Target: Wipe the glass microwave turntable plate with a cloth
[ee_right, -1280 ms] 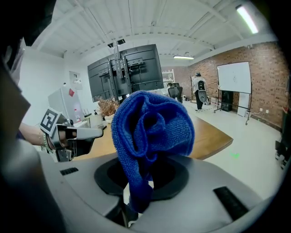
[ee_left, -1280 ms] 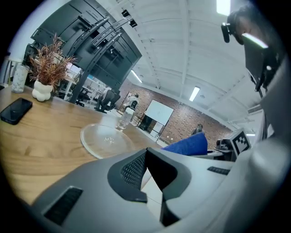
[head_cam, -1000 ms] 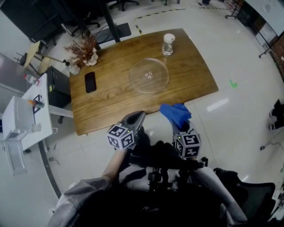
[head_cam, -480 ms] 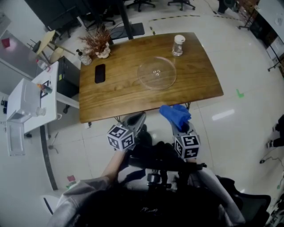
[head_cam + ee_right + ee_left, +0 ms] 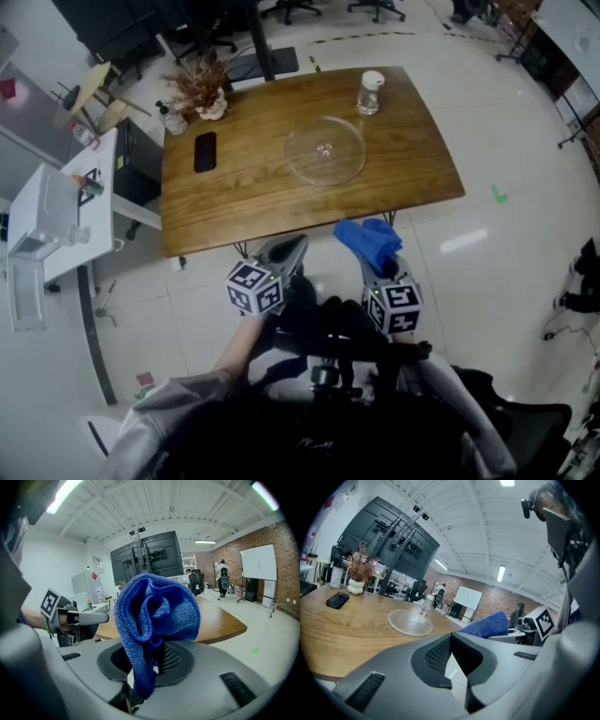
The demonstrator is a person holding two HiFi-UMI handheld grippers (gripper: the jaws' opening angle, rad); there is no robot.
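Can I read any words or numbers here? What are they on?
No text can be read anywhere.
Cubes on the left gripper and right gripper: black-and-white square patterns, no letters.
White board by the brick wall: faint marks, too blurred.
Clear white-capped bottle: too small to tell.
Blue cloth in the right gripper: no tag shows.

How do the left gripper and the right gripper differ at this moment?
The left gripper has its jaws together and empty; the right gripper has its jaws clamped on the blue cloth. The left gripper sees the glass plate ahead; the right gripper's view is filled by cloth. Both are short of the table.
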